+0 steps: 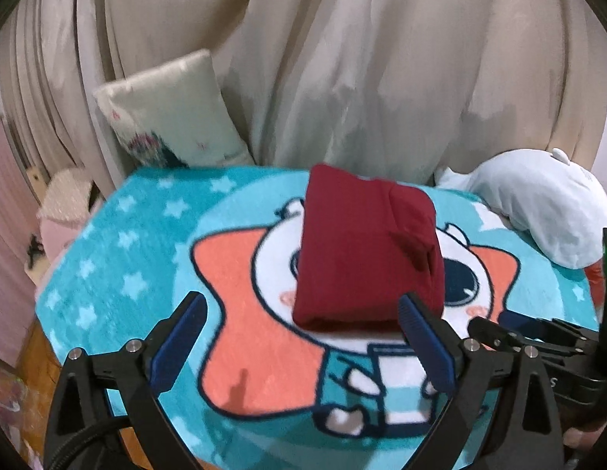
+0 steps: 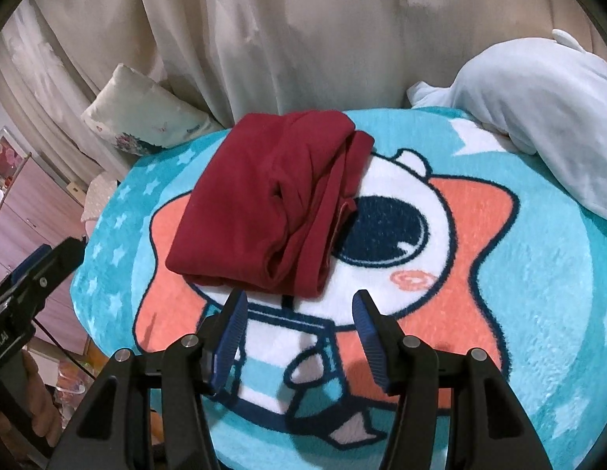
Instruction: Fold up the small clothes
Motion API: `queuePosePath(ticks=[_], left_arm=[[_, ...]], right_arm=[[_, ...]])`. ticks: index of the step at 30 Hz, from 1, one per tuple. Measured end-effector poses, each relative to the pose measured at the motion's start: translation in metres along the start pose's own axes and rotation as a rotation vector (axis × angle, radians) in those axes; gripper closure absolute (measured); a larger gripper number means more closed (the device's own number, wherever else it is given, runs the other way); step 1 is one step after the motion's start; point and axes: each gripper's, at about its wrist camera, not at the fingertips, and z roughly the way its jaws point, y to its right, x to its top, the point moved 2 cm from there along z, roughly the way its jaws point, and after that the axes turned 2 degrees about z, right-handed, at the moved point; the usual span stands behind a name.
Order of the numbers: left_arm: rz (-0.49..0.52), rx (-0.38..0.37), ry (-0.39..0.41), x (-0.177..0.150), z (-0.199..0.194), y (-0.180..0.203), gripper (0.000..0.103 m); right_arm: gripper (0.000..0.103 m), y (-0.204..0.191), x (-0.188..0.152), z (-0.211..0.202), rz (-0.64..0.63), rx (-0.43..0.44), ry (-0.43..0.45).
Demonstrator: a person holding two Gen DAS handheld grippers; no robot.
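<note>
the dark red garment [image 1: 368, 248] lies folded into a compact rectangle on the turquoise cartoon blanket [image 1: 119, 243], over the printed character's face. the left gripper [image 1: 303, 313] hangs just short of its near edge, fingers spread and empty. the right gripper [image 2: 299, 307] is likewise released, holding nothing. a pale plush toy [image 2: 538, 117] rests at the blanket's far right; a floral pillow [image 1: 170, 113] leans on the curtain [image 1: 342, 58].

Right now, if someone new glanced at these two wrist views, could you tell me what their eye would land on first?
Most likely the dark red folded garment, lying in a compact bundle on the bright turquoise cartoon blanket, over the white character's face. Both the left gripper and the right gripper hover open just in front of it, touching nothing. A pale blue plush toy lies at the blanket's far right edge, with beige curtains behind.
</note>
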Motion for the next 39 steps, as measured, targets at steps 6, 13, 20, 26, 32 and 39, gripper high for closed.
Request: queuePosePath(ticks=[6,13,20,26,32,39], left_arm=[[-0.021,-0.03,-0.039,-0.008,0.006,-0.003,0.005],[-0.016,-0.047,-0.058,-0.012,0.008,-0.001,0.005],[-0.028,-0.059,-0.072,-0.019,0.009,-0.001,0.005],[-0.048,-0.057,-0.061,-0.022,0.002,-0.003,0.005],[-0.072,-0.025,0.043,-0.019,-0.023,-0.008,0.005],[-0.054,0.01,0.316,-0.009,-0.083,-0.008,0.0]], right_arm=[[0.043,-0.003,-0.003,0.007,-0.008,-0.016,-0.022],[0.043,-0.001,-0.01,0.013,-0.001,-0.038,-0.049],[0.042,-0.003,-0.017,0.015,-0.016,-0.058,-0.066],[0.042,-0.008,-0.024,0.015,-0.047,-0.07,-0.078],[0.042,-0.012,-0.027,0.009,-0.059,-0.062,-0.064],[0.042,-0.017,-0.028,-0.006,-0.068,-0.052,-0.023]])
